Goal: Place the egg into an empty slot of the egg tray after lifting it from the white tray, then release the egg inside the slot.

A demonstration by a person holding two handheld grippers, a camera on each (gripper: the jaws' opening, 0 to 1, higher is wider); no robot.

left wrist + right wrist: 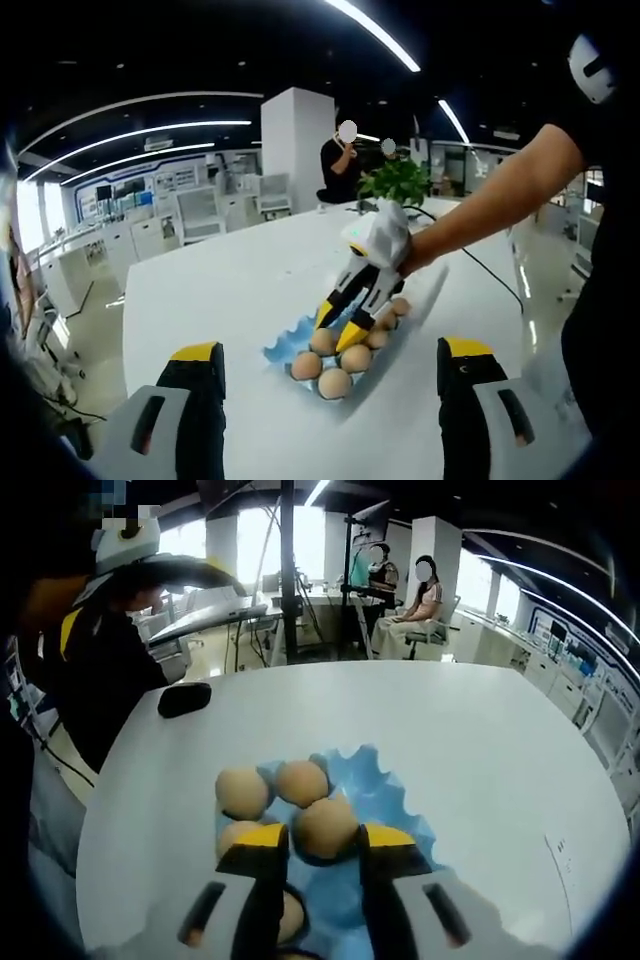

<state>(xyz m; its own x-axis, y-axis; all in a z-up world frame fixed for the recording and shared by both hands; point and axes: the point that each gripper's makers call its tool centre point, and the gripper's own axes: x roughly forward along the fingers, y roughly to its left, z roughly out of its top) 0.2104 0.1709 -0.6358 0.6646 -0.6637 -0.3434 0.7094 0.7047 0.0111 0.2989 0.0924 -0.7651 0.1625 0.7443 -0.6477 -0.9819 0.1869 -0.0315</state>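
A blue egg tray [385, 790] lies on the white table and holds several brown eggs [243, 791]. My right gripper [323, 840] hangs low over it, its yellow-tipped jaws shut on one egg [325, 825] above a slot near the tray's middle. In the left gripper view, the right gripper [337, 327] comes in from the right on a person's arm and points down into the blue egg tray [283, 347] among the eggs [334, 383]. My left gripper [330, 352] is held back from the tray, open wide with nothing between its jaws.
A pale tray edge [432, 285] runs past the blue tray toward the far right. A black object [185, 698] lies on the table's far left. A green plant [395, 182] and a cable [490, 265] sit at the back. People stand beyond the table.
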